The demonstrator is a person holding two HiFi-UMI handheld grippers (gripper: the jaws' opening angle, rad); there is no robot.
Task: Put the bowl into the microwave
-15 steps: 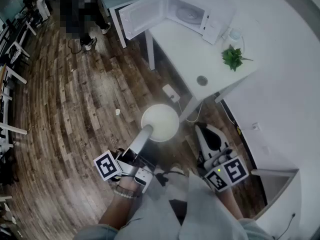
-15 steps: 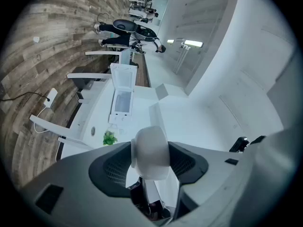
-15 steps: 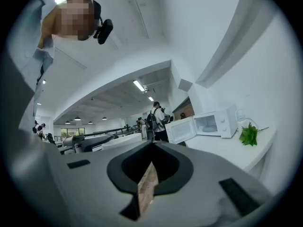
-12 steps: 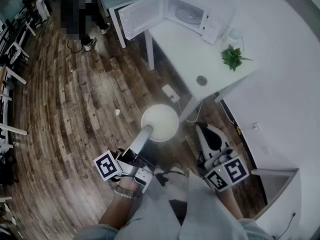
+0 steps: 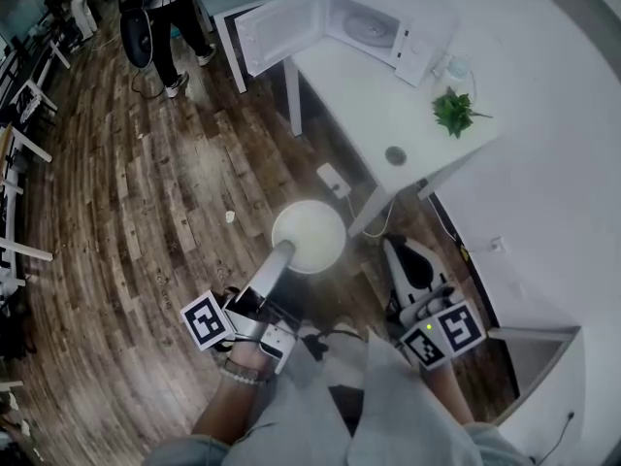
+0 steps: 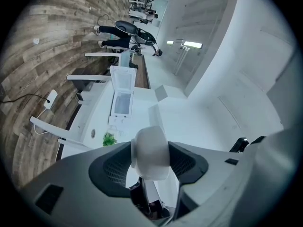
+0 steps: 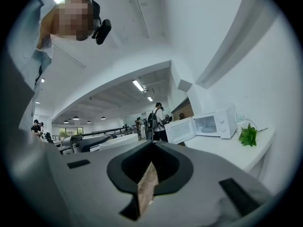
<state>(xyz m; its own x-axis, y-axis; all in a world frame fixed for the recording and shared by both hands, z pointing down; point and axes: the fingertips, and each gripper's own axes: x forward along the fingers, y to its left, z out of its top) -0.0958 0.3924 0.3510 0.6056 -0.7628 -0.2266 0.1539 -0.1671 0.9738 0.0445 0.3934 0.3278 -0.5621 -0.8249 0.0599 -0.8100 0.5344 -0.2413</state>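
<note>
A white bowl [image 5: 309, 238] hangs over the wooden floor in the head view, with my left gripper [image 5: 285, 254] shut on its near rim. In the left gripper view the bowl [image 6: 151, 150] shows edge-on between the dark pads of the left gripper [image 6: 150, 167]. My right gripper [image 5: 411, 260] is shut and empty, to the right of the bowl near the table leg; its jaws meet with nothing between them [image 7: 149, 171]. The white microwave [image 5: 371, 25] stands on the far end of the white table [image 5: 374, 100] with its door [image 5: 275, 29] swung open. The right gripper view also shows the microwave [image 7: 213, 123] and the bowl [image 7: 118, 142].
A small green plant [image 5: 452, 112] and a small round thing [image 5: 394, 155] sit on the table. A power strip [image 5: 332, 180] with a cable lies on the floor by the table leg. A person [image 5: 155, 13] stands at the far left; chairs and desks line the left edge.
Both grippers and the bowl stay where they were. The person in the background has shifted a little.
</note>
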